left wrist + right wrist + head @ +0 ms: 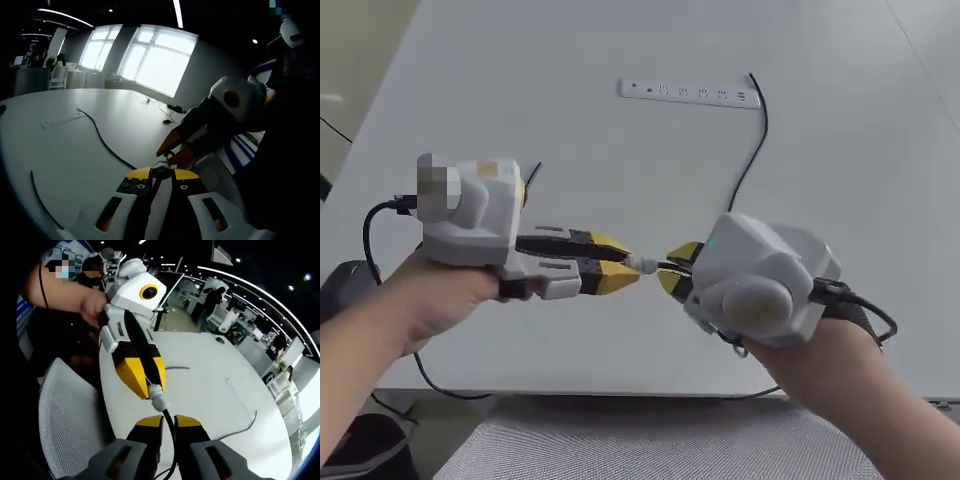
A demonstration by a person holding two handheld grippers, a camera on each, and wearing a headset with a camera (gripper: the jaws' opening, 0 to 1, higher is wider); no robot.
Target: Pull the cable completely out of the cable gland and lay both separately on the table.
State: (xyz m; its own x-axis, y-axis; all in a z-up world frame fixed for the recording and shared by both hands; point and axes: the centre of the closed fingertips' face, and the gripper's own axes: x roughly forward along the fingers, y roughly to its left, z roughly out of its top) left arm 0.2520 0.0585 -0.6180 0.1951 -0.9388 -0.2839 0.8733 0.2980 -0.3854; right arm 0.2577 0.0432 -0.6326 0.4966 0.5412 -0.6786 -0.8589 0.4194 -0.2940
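A small white cable gland [642,264] hangs in the air over the near table edge, between the two grippers. My left gripper [628,268] is shut on it; in the left gripper view the gland [161,168] sits pinched between my yellow jaw tips. A black cable [664,266] runs out of the gland into my right gripper [673,271]. In the right gripper view this cable [165,409] leaves the gland [156,394] and passes between my right gripper [169,422] jaws, which are shut on it. The two grippers point at each other, tips nearly touching.
A white power strip [688,93] lies at the far side of the white table [570,130], with its black cord [752,150] trailing toward the near edge. A short black piece [533,175] lies at the left. A grey mesh chair [650,440] stands below the table edge.
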